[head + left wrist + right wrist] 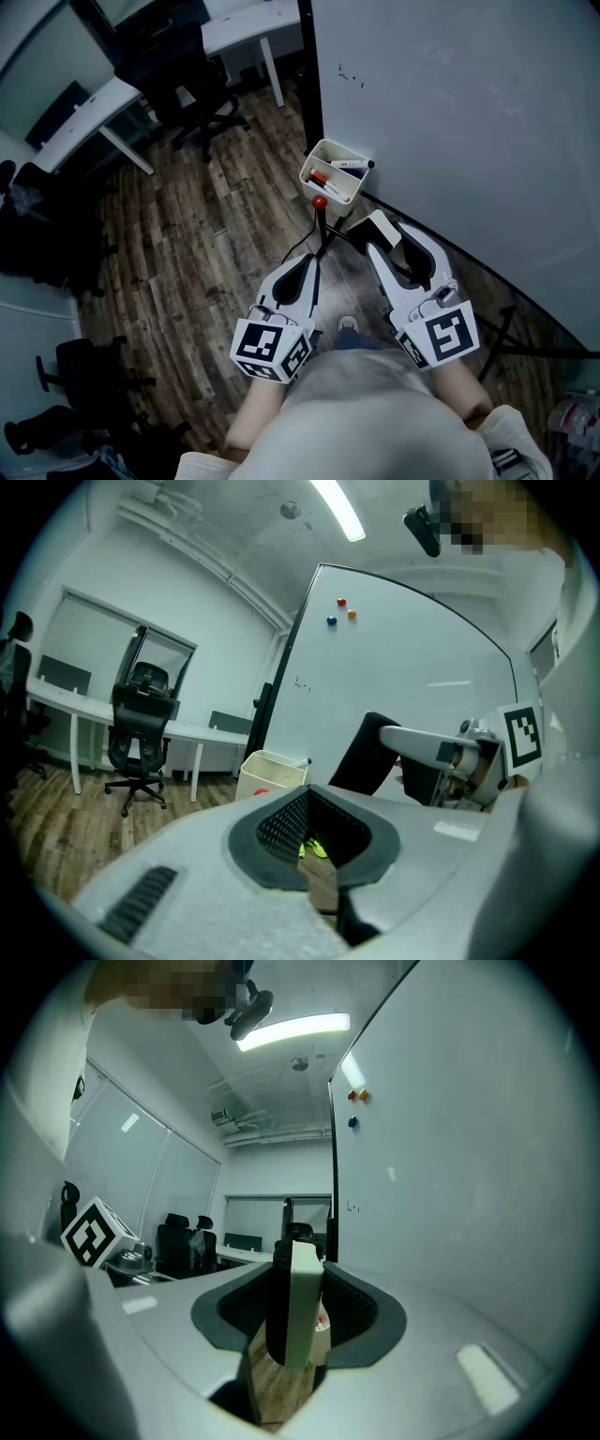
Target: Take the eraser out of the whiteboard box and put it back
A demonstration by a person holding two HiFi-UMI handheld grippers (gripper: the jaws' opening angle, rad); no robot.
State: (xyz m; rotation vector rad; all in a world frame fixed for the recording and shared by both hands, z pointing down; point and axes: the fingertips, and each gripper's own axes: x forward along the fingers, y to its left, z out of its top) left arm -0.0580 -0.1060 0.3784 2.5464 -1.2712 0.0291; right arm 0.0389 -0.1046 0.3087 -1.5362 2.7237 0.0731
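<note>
While the head view looks down on both grippers at once, it alone shows how they stand to the box (314,157). The white box hangs at the whiteboard's (469,112) edge with markers (349,165) in it, and both grippers sit below it over the wooden floor (206,244). The right gripper (390,236) is clamped on the eraser (382,228), which is out of the box and near it, in the air. The left gripper (309,264) has its jaws together and carries nothing.

The left gripper view shows the same closed, empty jaws; through their cut-out only floor and a yellow-green shoe (317,847) appear. It adds the right gripper from the side with the dark eraser at its tip, three magnets (340,603) high on the whiteboard, and an office chair (139,728).

The right gripper view gives what neither other view does. The eraser stands on edge between the pads (352,1307), dark side left, cream side right. Part of the box peeks out behind it, and the left gripper's marker cube (94,1232) is at the left.
</note>
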